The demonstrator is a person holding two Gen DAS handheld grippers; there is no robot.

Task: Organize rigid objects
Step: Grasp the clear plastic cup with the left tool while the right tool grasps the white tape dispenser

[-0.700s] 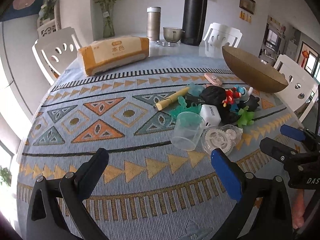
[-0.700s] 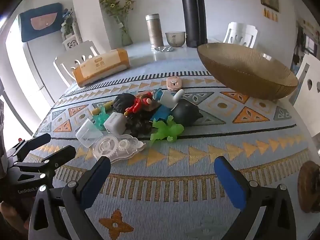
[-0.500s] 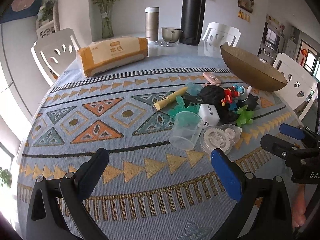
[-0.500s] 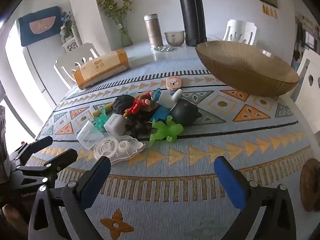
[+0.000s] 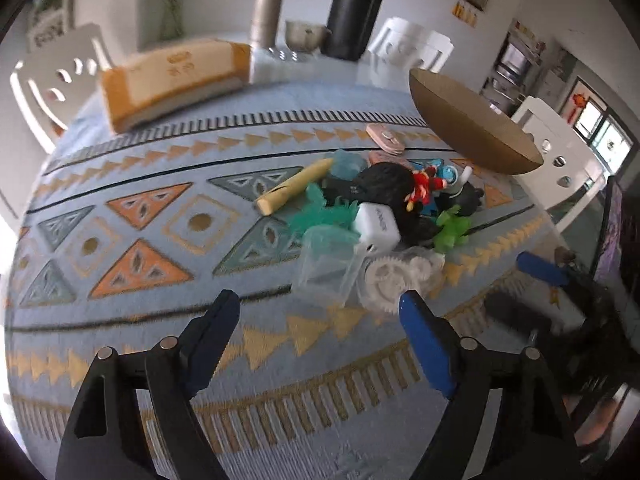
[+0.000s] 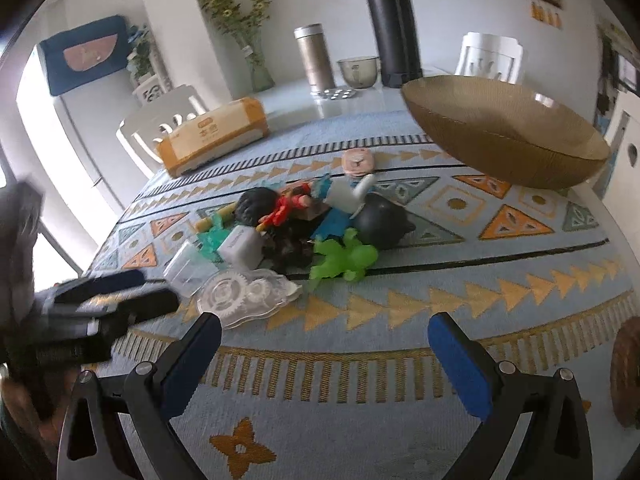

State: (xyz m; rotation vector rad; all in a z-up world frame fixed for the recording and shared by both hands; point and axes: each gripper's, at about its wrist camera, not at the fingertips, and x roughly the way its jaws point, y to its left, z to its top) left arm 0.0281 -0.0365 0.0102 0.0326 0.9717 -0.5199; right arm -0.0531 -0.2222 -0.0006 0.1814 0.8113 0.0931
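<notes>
A pile of small objects lies mid-table: a clear plastic cup (image 5: pixel 328 264) on its side, a clear gear-filled case (image 5: pixel 396 280), a white charger cube (image 5: pixel 378 226), a yellow pen (image 5: pixel 294 192), a green toy (image 6: pixel 344 258), a black round toy (image 6: pixel 382 220) and a pink disc (image 6: pixel 359 162). A large brown bowl (image 6: pixel 504 140) stands at the right. My left gripper (image 5: pixel 320 324) is open and empty, just short of the cup. My right gripper (image 6: pixel 324 344) is open and empty, near the table's front edge below the pile.
An orange tissue box (image 6: pixel 214 136) lies at the far left. A black thermos (image 6: pixel 390 24), a metal flask (image 6: pixel 314 56) and a small glass bowl (image 6: pixel 358 70) stand at the back. White chairs surround the table.
My left gripper has moved forward and right toward the cup and gear case, its jaws a little narrower. My right gripper has edged closer to the pile.
</notes>
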